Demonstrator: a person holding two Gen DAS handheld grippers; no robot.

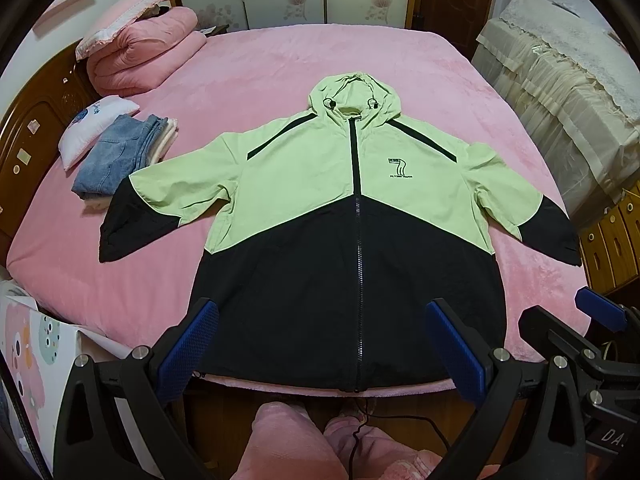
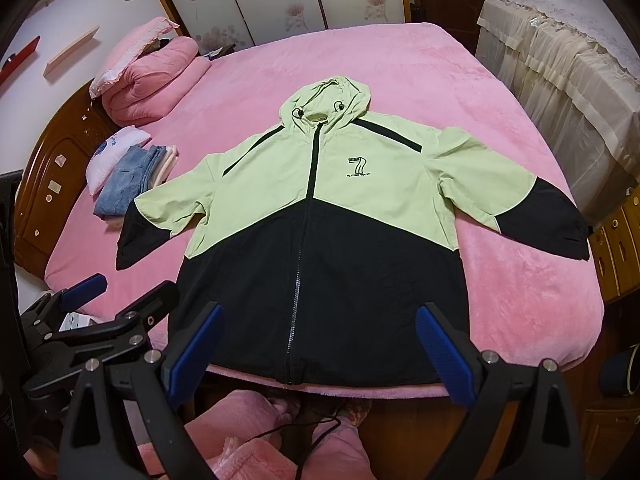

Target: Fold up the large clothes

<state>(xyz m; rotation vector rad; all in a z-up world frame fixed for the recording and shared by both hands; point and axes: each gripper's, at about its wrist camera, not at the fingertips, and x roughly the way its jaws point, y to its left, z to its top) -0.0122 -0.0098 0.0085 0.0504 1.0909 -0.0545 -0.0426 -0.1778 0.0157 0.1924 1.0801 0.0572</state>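
A hooded jacket [image 1: 352, 216] — pale green across the chest, shoulders and upper sleeves, black below — lies spread flat, front up, on a bed [image 1: 280, 64] covered in a pink plush blanket. Its zip is closed, the hood points toward the far edge of the bed, and the black hem reaches the near edge, just overhanging it. Both sleeves are stretched outward; the black cuff of the one on the right of the picture lies at the bed's right edge, while the other cuff rests on the blanket near the left edge. A "7" logo sits on the green chest panel.

The left tool [image 1: 322, 344] hovers above the hem with its blue-padded fingers [image 1: 188, 352] spread wide, gripping nothing. The right tool [image 2: 318, 344] hangs likewise over the hem in its own view, jaws parted and empty; in the left wrist view it shows at the lower right, beside the bed's near right corner.

Toward the far left corner of the bed sits a rolled pink quilt [image 1: 144, 48] with a pink frilled pillow [image 1: 120, 12] resting on top. Along the left edge, closer in, a small white pillow [image 1: 94, 128] lies just beside a stack of folded clothes [image 1: 120, 156] topped with blue denim — well apart from the jacket body, though the left cuff lies close to the stack. Pink-clad legs [image 1: 288, 440] of the person show below the near edge, with a black cable trailing across them.
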